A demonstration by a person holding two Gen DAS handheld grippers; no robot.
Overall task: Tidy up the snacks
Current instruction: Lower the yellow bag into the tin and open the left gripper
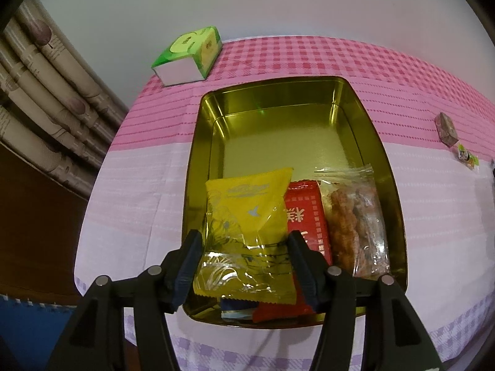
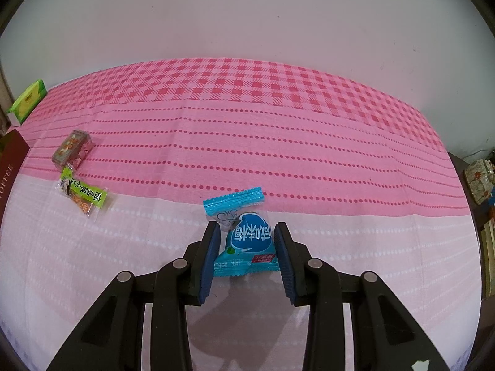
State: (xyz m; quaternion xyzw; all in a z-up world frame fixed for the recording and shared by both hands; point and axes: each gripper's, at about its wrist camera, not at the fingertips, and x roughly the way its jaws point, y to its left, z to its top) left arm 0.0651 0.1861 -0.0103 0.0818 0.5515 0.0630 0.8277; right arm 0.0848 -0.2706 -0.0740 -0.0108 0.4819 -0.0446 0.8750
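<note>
In the left wrist view, a gold tin (image 1: pixel 368 130) is seen at the centre of the frame, set on a surface covered by a pink checked cloth (image 1: pixel 309 58). Its far half is bare metal; its near half is filled by three snacks laid side by side: a yellow packet (image 1: pixel 247 213), a red packet (image 1: pixel 304 213) and a clear bag of fried pieces (image 1: pixel 355 216). A small blue wrapper (image 1: pixel 238 306) is partly covered under the yellow packet. The left hand-held gripper (image 1: pixel 244 244) is held wide open, with the near end of the yellow packet lying between its fingers; whether the pads touch it cannot be told. A green tissue box (image 1: pixel 188 55) is seen at the upper left, beside the tin's far corner, and two small snacks are seen at the right edge.

In the right wrist view, the right hand-held gripper (image 2: pixel 247 241) is held open at the lower centre, with a blue candy packet (image 2: pixel 244 238) lying on the cloth between the fingers. The left pad is just beside or touching the packet, while a gap is seen at the right pad. A green snack packet (image 2: pixel 83 196) and a small clear box (image 2: pixel 72 150) are seen at the left, well apart from the gripper.
</note>
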